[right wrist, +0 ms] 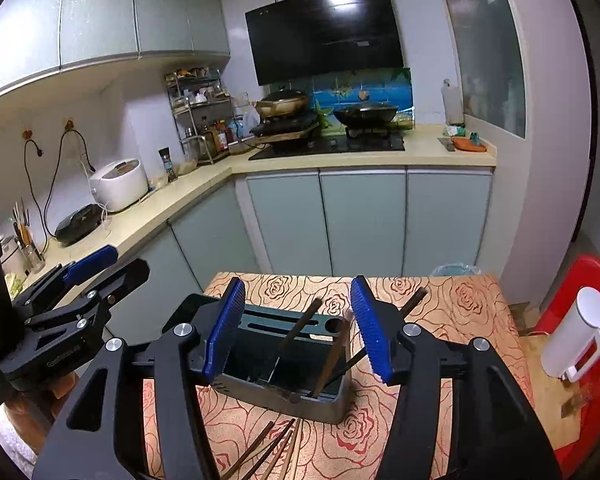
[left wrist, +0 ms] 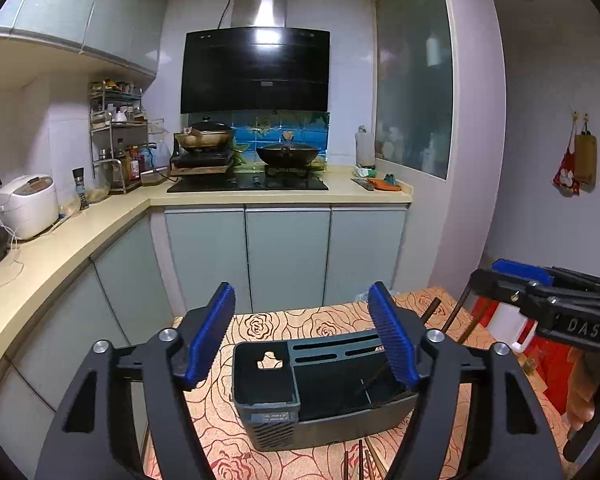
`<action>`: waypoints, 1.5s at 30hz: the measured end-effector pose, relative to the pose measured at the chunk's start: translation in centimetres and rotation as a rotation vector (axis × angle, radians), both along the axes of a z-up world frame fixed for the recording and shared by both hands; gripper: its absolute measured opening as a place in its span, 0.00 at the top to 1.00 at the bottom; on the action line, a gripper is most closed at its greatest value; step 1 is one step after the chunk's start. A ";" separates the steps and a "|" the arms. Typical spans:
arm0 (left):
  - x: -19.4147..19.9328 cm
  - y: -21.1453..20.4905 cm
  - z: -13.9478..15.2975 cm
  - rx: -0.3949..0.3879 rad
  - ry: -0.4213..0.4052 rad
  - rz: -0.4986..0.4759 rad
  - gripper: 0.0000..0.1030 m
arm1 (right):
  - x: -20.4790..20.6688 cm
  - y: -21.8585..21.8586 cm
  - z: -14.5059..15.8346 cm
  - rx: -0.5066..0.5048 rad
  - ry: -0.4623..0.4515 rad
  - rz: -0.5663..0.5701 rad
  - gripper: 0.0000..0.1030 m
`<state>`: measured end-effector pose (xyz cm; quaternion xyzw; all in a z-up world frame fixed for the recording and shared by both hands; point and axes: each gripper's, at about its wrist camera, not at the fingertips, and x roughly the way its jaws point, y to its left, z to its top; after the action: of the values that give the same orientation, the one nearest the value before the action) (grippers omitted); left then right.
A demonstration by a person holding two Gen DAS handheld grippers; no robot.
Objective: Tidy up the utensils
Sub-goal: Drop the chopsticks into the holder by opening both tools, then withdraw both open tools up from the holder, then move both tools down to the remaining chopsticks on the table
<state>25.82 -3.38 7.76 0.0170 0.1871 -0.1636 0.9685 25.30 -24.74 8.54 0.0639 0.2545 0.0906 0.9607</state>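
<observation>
Inside, the holder [right wrist: 284, 380] carries chopsticks [right wrist: 300, 326] — tilted.

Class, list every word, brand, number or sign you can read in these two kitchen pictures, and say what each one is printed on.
"DAS": raised letters on the black body of the right tongs, seen from the left camera.
Label on the front of the dark utensil holder: too small and blurred to read.
Raised mark on the body of the left tongs: not readable.
Markings on the black range hood and on the rice cooker: too small to read.
</observation>
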 end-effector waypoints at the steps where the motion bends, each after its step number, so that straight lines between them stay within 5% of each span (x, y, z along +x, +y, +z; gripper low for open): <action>1: -0.1 0.2 0.0 -0.004 0.000 0.001 0.32 | -0.4 0.0 0.2 -0.003 -0.009 -0.001 0.48; 14: -4.2 2.8 -1.7 -0.018 -0.007 0.023 0.19 | -5.6 -2.0 1.8 -0.049 -0.133 -0.031 0.45; 45: -13.9 5.1 -10.9 0.062 0.097 0.086 0.19 | -17.8 -0.2 -10.6 -0.198 -0.124 -0.049 0.38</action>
<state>11.95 1.76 -3.10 0.0309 0.2395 -0.1168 0.9634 7.49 -24.91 -2.01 -0.0310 0.2006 0.0454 0.9781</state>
